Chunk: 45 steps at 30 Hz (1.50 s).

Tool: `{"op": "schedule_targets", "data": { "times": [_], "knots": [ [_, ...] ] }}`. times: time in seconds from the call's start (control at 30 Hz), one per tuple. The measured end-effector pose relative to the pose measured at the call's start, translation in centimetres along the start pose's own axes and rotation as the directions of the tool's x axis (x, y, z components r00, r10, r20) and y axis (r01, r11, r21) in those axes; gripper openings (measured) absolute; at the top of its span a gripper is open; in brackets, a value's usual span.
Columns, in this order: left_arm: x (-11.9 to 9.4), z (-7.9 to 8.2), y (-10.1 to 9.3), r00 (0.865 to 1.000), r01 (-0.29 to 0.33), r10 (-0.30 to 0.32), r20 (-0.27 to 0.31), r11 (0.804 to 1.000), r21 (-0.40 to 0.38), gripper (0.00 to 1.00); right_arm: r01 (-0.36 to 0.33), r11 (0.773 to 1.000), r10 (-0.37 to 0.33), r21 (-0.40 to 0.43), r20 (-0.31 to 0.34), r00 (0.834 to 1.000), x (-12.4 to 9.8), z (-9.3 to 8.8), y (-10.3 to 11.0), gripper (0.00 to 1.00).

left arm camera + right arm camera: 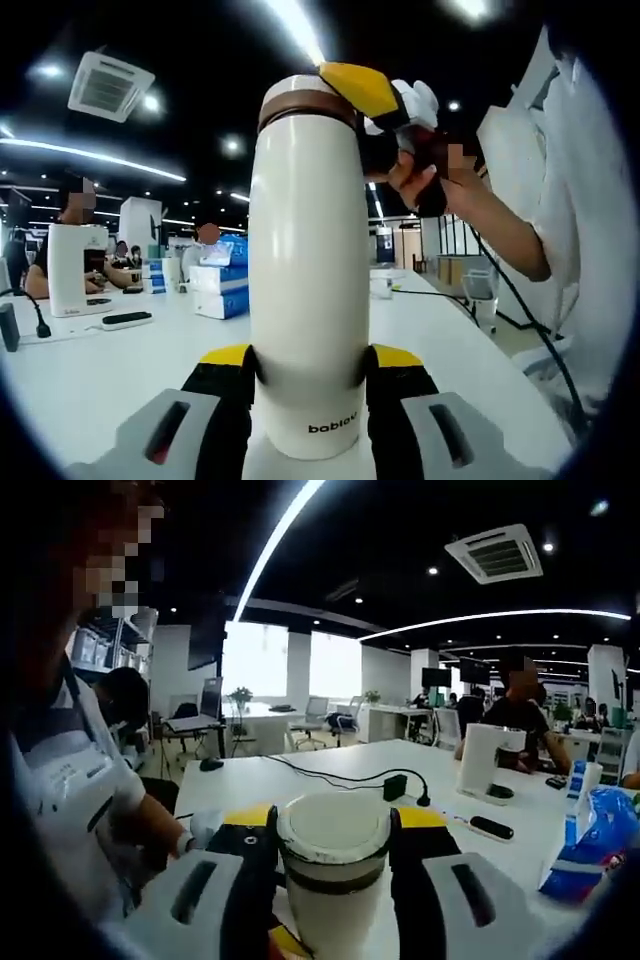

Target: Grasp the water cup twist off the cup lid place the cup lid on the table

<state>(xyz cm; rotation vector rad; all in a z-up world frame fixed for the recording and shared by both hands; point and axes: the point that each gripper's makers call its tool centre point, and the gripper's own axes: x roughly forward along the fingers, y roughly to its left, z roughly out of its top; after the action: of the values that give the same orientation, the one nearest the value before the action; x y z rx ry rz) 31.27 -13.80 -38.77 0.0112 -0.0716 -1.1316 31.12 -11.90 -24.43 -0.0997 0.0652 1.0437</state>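
Note:
A tall white water cup (305, 280) with "bablau" printed low on its body stands upright above the white table (90, 370). My left gripper (310, 365) is shut on its lower body, one yellow-tipped jaw on each side. The cup lid (305, 95), white with a brown band, is on top of the cup. My right gripper (365, 90), held by a person's hand (430, 180), reaches in from the upper right and presses on the lid's edge. In the right gripper view the lid (333, 830) sits between the jaws of my right gripper (335, 820), which are shut on it.
On the table stand a white appliance (72, 265), stacked boxes (220, 285) and a dark handset (127, 320). A black cable with an adapter (395, 785), a white jug (485, 760) and a blue bag (595, 845) lie farther off. People sit behind.

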Motion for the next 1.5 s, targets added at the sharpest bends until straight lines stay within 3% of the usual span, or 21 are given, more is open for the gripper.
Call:
{"op": "schedule_targets", "data": {
  "times": [0.13,0.27,0.47,0.6,0.83,1.03,1.17,1.27,1.37,1.43,1.5],
  "knots": [
    [0.0,0.0,0.0,1.000,0.000,0.000,0.000,1.000,-0.001,0.45,-0.080,0.997,0.080,-0.021,0.017,0.997,0.0,0.1,0.3,0.46],
    [0.0,0.0,0.0,1.000,0.000,0.000,0.000,1.000,-0.003,0.45,-0.162,0.987,0.161,0.016,0.040,0.986,0.0,0.2,0.1,0.46],
    [0.0,0.0,0.1,1.000,-0.002,0.002,0.002,1.000,-0.007,0.45,-0.217,0.976,0.217,-0.017,0.065,0.974,0.0,0.2,0.5,0.46],
    [0.0,0.0,0.1,1.000,-0.002,0.002,0.001,1.000,-0.008,0.45,-0.230,0.973,0.229,0.006,0.098,0.969,-0.1,0.3,0.4,0.46],
    [0.0,0.0,0.1,1.000,-0.002,0.002,0.001,1.000,-0.009,0.45,-0.191,0.981,0.184,0.045,0.126,0.975,-0.2,0.1,0.4,0.48],
    [0.0,0.0,0.1,1.000,-0.002,0.002,0.001,1.000,-0.008,0.45,-0.079,0.982,0.052,0.174,0.158,0.986,-1.4,1.0,-0.3,0.68],
    [0.0,0.0,0.0,1.000,-0.003,0.003,0.000,1.000,-0.006,0.45,0.089,0.980,-0.114,0.178,0.132,0.985,-3.4,0.9,-0.2,0.78],
    [0.0,0.0,0.0,1.000,-0.003,0.003,0.000,1.000,-0.004,0.45,0.271,0.952,-0.287,0.142,0.104,0.952,-4.8,0.4,-0.2,0.80],
    [0.0,0.0,0.0,1.000,-0.004,0.004,0.000,1.000,-0.004,0.45,0.429,0.900,-0.434,0.075,0.073,0.898,-5.8,-0.4,0.6,0.86],
    [0.0,0.0,-0.1,1.000,-0.003,0.003,0.000,1.000,-0.003,0.45,0.482,0.869,-0.492,0.111,0.097,0.865,-6.0,-0.7,1.2,0.85],
    [0.0,0.0,-0.1,1.000,-0.005,0.005,0.000,1.000,-0.002,0.45,0.521,0.826,-0.550,0.213,0.106,0.828,-5.9,-1.9,2.0,0.85]
  ]
}}
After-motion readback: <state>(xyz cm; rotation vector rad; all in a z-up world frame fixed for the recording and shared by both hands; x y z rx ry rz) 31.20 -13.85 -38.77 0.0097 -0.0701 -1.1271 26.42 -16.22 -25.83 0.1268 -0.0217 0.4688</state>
